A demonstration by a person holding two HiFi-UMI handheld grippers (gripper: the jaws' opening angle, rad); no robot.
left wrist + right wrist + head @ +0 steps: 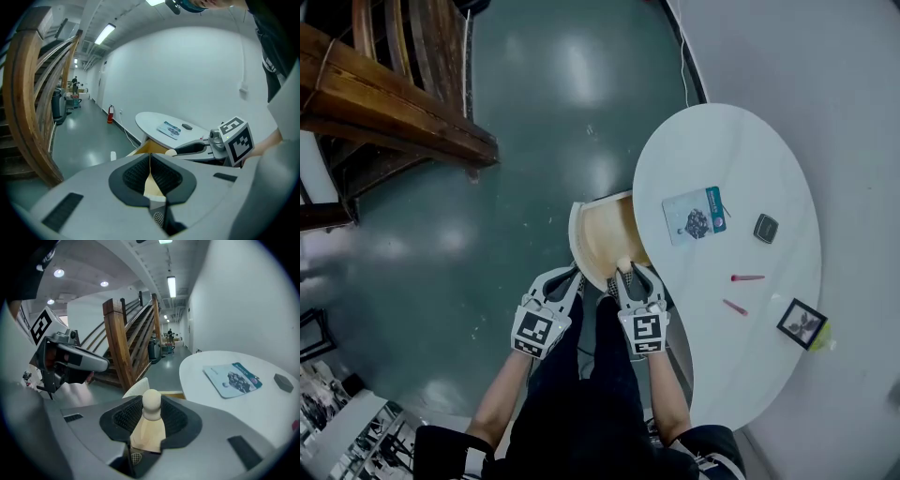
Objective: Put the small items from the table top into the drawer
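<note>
Drawer (598, 234) open, my right gripper (635, 275) on its knob (151, 401), nothing in it yet.

Head view: the drawer sticks out from under the white table (750, 366), and what I see of its inside is bare. On the top, well apart from the drawer, lie a printed packet (694, 215), a dark square piece (765, 228), two red sticks (746, 277) and a small framed picture (801, 322).
Left gripper view: my left gripper (150, 161) has its pads pressed together on nothing, just beside the drawer.
Right gripper view: my pads clamp the drawer's round wooden knob.
I judge the opening about done. Next I should let go of the knob and reach for the packet, nearest the drawer.
</note>
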